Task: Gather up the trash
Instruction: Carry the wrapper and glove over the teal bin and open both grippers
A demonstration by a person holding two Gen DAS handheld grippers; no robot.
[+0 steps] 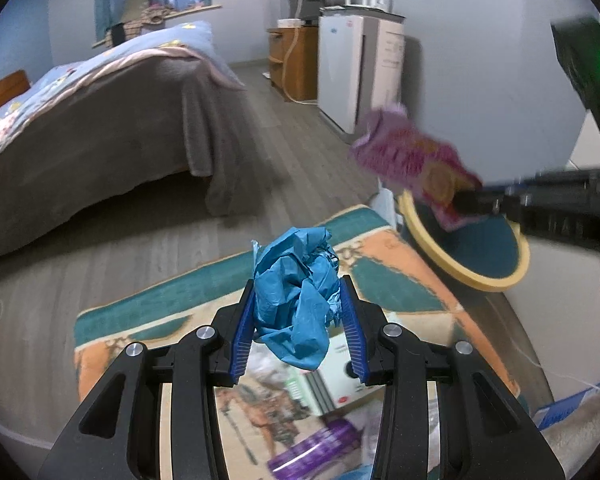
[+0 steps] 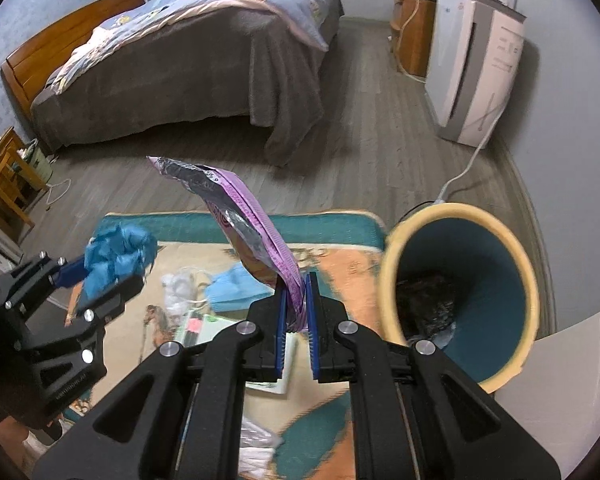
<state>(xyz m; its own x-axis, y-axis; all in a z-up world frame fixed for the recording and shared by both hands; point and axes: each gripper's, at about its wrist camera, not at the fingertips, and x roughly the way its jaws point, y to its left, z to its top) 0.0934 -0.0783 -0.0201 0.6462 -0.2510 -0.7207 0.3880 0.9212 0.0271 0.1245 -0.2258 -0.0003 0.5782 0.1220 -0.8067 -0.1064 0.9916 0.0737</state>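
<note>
My left gripper [image 1: 298, 292] is shut on a crumpled blue paper wad [image 1: 296, 292], held above the patterned rug [image 1: 380, 276]. In the right wrist view the left gripper [image 2: 100, 276] and its blue wad [image 2: 116, 256] hang at the left. My right gripper [image 2: 296, 284] is shut on a purple snack wrapper [image 2: 244, 216] that sticks up from its pads. From the left wrist view that wrapper [image 1: 412, 160] hovers over the bin's rim. The bin [image 2: 512, 240], teal inside with a yellow rim, stands to the right of the rug and holds dark trash at its bottom.
Loose litter lies on the rug: a blue face mask [image 2: 232, 292], white wrappers [image 2: 176, 284], a booklet [image 2: 208, 328] and a purple packet [image 1: 312, 448]. A bed [image 2: 180, 80] stands behind, a white appliance [image 2: 476, 68] with a cable at the right wall, and wooden furniture [image 2: 4, 184] on the left.
</note>
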